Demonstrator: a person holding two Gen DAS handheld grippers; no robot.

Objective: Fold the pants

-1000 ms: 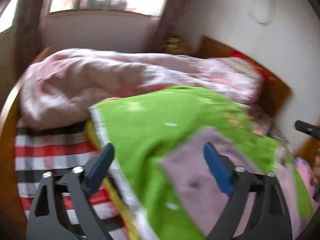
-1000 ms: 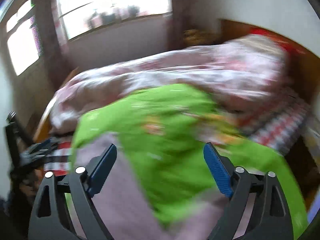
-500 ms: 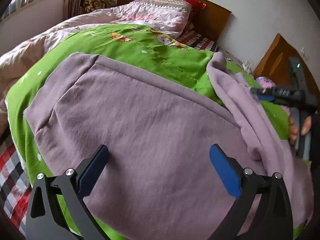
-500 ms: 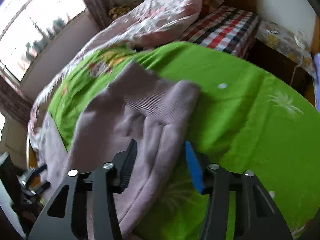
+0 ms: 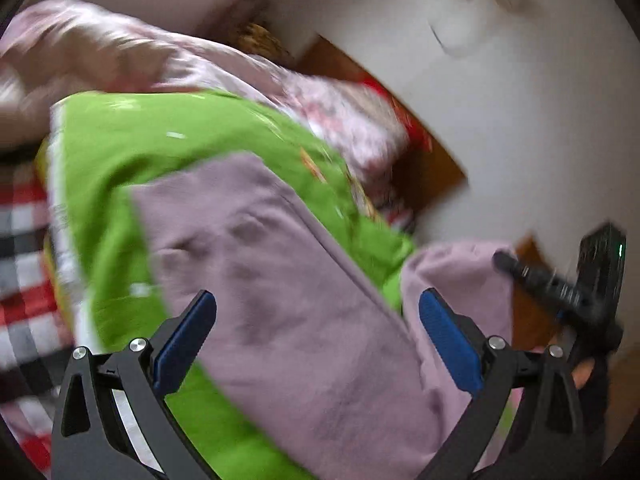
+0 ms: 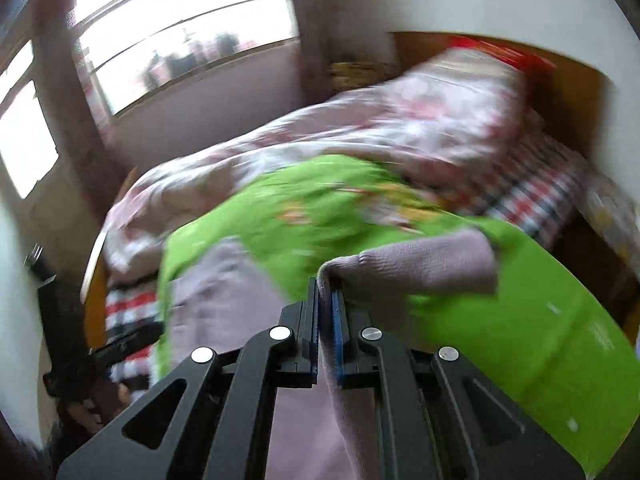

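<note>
Mauve knit pants [image 5: 288, 280] lie on a green blanket [image 5: 132, 152] on the bed. My left gripper [image 5: 316, 320] is open and empty, held just above the pants. My right gripper [image 6: 325, 292] is shut on a fold of the pants near the ribbed cuff [image 6: 424, 264] and holds it lifted off the blanket. In the left wrist view the right gripper [image 5: 560, 288] shows at the right edge with the pants end [image 5: 452, 272] bunched against it. The rest of the pants [image 6: 216, 292] runs down to the left in the right wrist view.
A pink floral quilt [image 6: 360, 128] is heaped at the back of the bed. A red plaid sheet [image 5: 20, 272] shows at the bed's edge. A wooden headboard [image 6: 568, 76] stands against the white wall. A window [image 6: 180, 28] is at the far left.
My right gripper has shut on the pants near the cuff and lifted it. My left gripper has drawn back and tilted; it stays open.
</note>
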